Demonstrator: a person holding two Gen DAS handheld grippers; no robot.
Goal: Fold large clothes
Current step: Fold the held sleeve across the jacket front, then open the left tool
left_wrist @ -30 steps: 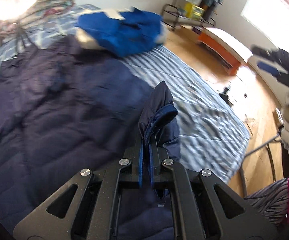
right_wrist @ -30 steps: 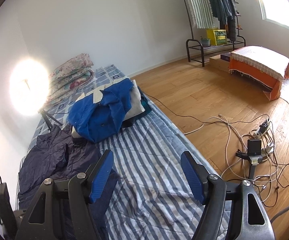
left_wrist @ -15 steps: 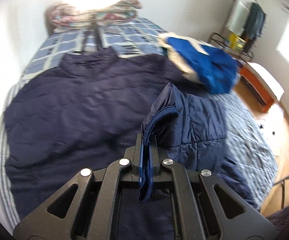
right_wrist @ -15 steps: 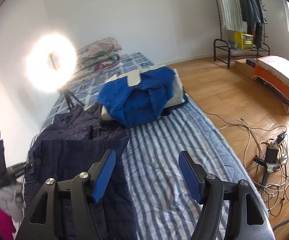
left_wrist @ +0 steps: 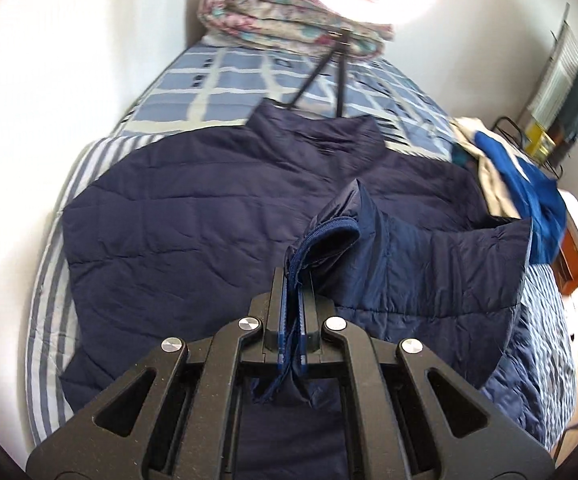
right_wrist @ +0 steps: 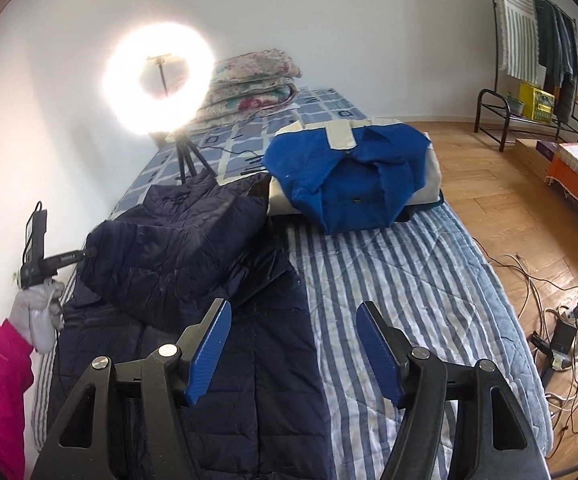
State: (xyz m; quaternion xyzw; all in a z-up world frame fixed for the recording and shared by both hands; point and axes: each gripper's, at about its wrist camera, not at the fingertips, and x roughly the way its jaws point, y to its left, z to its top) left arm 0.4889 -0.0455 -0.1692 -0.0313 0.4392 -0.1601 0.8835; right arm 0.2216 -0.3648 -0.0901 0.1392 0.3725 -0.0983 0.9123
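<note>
A dark navy quilted jacket (left_wrist: pixel 193 216) lies spread on the striped bed cover (left_wrist: pixel 45 280), collar toward the far end. My left gripper (left_wrist: pixel 292 292) is shut on the jacket's sleeve cuff (left_wrist: pixel 321 240) and holds the sleeve lifted over the jacket's body. In the right wrist view the jacket (right_wrist: pixel 177 248) shows with the sleeve folded across it, and the left gripper (right_wrist: pixel 85 255) grips its edge at the left. My right gripper (right_wrist: pixel 293 344) is open and empty, above the jacket's lower edge and the striped cover (right_wrist: pixel 401 272).
A folded blue and cream garment (right_wrist: pixel 353 172) lies further up the bed. A ring light on a tripod (right_wrist: pixel 159 80) and folded floral quilts (right_wrist: pixel 249 84) stand at the head. Cables (right_wrist: pixel 561 320) lie on the wood floor at right; a clothes rack (right_wrist: pixel 529 52) stands by the wall.
My left gripper has carried the sleeve leftward across the jacket's body, and its view has swung toward the bed's head. My right gripper has turned left, still open.
</note>
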